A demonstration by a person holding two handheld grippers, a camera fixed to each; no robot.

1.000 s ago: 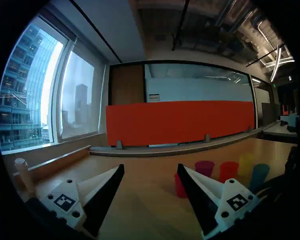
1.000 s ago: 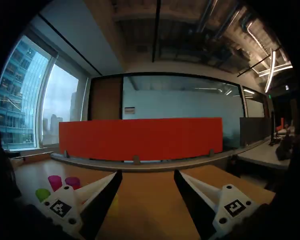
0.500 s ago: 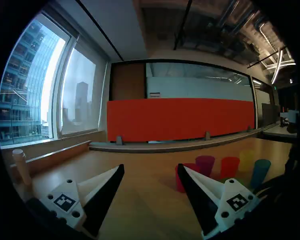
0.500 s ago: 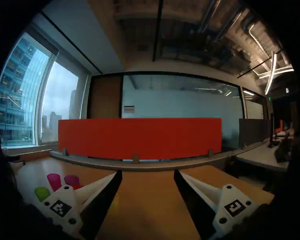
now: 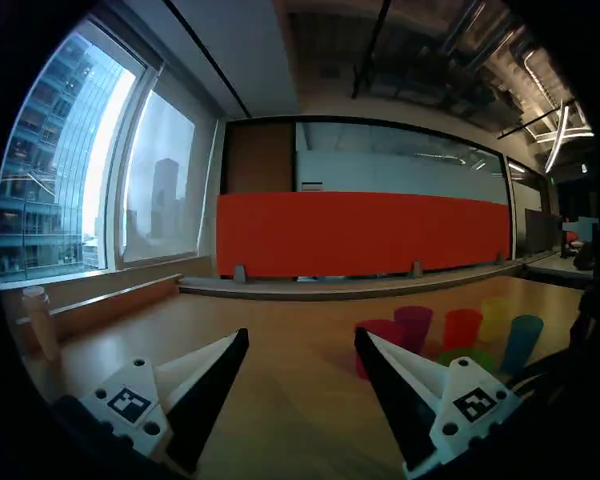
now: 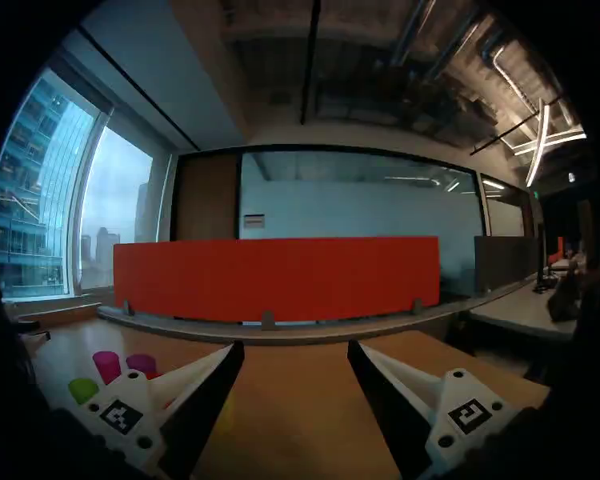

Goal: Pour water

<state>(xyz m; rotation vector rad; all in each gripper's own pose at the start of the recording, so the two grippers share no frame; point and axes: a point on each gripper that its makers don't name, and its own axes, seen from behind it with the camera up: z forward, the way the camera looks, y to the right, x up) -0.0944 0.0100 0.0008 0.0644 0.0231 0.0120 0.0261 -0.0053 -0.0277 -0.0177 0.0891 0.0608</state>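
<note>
In the left gripper view, several coloured cups stand on the wooden table: a red cup point(image 5: 376, 346), a magenta cup point(image 5: 413, 324), an orange-red cup point(image 5: 462, 328), a yellow cup point(image 5: 496, 317), a teal cup point(image 5: 522, 342) and a green cup point(image 5: 466, 357). My left gripper point(image 5: 300, 344) is open above the table, its right finger in front of the red cup. A small capped bottle point(image 5: 41, 323) stands at the far left. In the right gripper view, my right gripper point(image 6: 296, 356) is open, with a pink cup point(image 6: 106, 366), a magenta cup point(image 6: 142, 365) and a green cup point(image 6: 82, 390) to its left.
An orange divider panel point(image 5: 362, 234) runs along the table's far edge. Tall windows point(image 5: 60, 184) line the left wall above a low wooden ledge point(image 5: 116, 302). Another desk point(image 6: 532, 308) stands at the right.
The left gripper's view has tipped down slightly, so the cups sit higher and the green cup has come into sight. The right gripper has barely moved.
</note>
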